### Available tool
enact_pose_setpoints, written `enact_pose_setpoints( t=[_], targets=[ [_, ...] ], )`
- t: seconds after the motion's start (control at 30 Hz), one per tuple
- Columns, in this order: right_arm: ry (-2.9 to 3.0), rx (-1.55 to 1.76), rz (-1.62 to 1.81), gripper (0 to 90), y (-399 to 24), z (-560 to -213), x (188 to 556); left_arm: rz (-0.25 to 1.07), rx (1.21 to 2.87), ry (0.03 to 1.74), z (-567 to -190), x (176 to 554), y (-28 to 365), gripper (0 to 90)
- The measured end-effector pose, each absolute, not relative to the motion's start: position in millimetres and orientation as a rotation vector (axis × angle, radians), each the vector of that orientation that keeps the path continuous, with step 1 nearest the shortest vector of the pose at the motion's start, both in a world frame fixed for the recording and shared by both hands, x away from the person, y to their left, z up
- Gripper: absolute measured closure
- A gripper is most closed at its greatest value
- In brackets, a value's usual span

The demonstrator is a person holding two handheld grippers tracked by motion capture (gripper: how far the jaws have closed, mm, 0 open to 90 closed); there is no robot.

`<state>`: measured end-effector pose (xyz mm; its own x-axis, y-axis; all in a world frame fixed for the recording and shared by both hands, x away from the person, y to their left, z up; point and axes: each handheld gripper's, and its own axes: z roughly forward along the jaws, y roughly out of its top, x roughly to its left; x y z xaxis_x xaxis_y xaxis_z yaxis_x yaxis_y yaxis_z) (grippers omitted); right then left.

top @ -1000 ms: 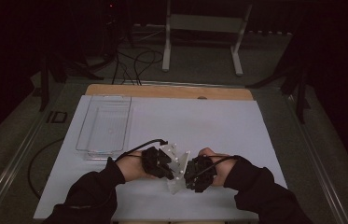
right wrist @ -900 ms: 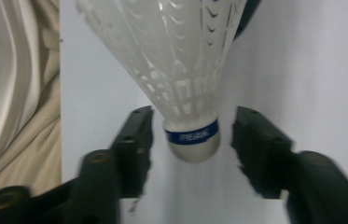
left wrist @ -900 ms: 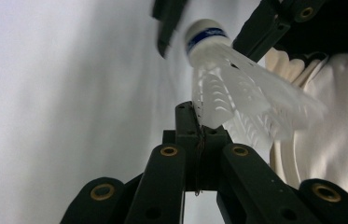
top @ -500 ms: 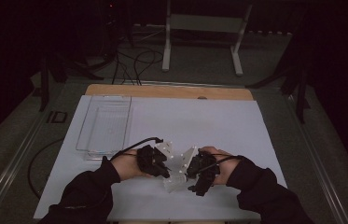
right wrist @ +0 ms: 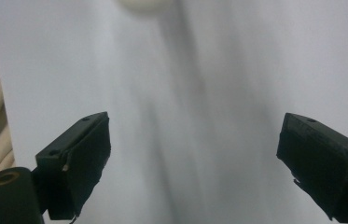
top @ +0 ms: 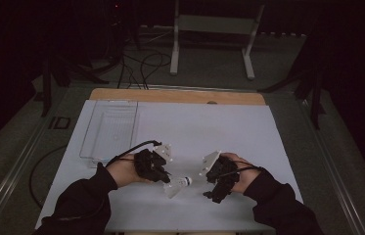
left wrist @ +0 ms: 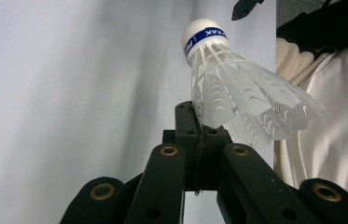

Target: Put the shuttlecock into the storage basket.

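The left hand-held gripper [top: 163, 172] has its jaws pressed together on the feather skirt of a white shuttlecock [top: 177, 185], pinching it near the skirt's edge. In the left gripper view the shuttlecock [left wrist: 237, 88] rises just beyond the closed jaws, its white cork with a blue band pointing up and away from the camera, its feathers fanning down toward the jaw tips. From the high view it sits low over the white sheet on the table [top: 219, 127], between the two hands, with its cork end turned toward the right hand-held gripper [top: 209, 195].

The right hand-held gripper [right wrist: 192, 158] has its jaws spread wide, nothing between them, and stands apart from the shuttlecock, just to its right. In its own view a pale rounded blur [right wrist: 146, 4] shows at the top edge; I cannot tell for sure what it is.

A clear plastic tray [top: 109, 129] lies on the sheet farther back on the left, well apart from both grippers
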<state>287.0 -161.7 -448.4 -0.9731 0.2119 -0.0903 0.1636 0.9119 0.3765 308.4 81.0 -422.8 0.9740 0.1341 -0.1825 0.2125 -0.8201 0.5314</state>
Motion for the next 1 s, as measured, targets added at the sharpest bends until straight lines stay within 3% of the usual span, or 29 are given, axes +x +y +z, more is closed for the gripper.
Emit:
enact_pose_setpoints(
  t=[1.0],
  targets=[
    [2.849,0.496,0.932,9.8,-220.7,-487.4,273.3,-0.004,2.477,0.420,-386.1,322.8,154.6,90.0]
  ],
)
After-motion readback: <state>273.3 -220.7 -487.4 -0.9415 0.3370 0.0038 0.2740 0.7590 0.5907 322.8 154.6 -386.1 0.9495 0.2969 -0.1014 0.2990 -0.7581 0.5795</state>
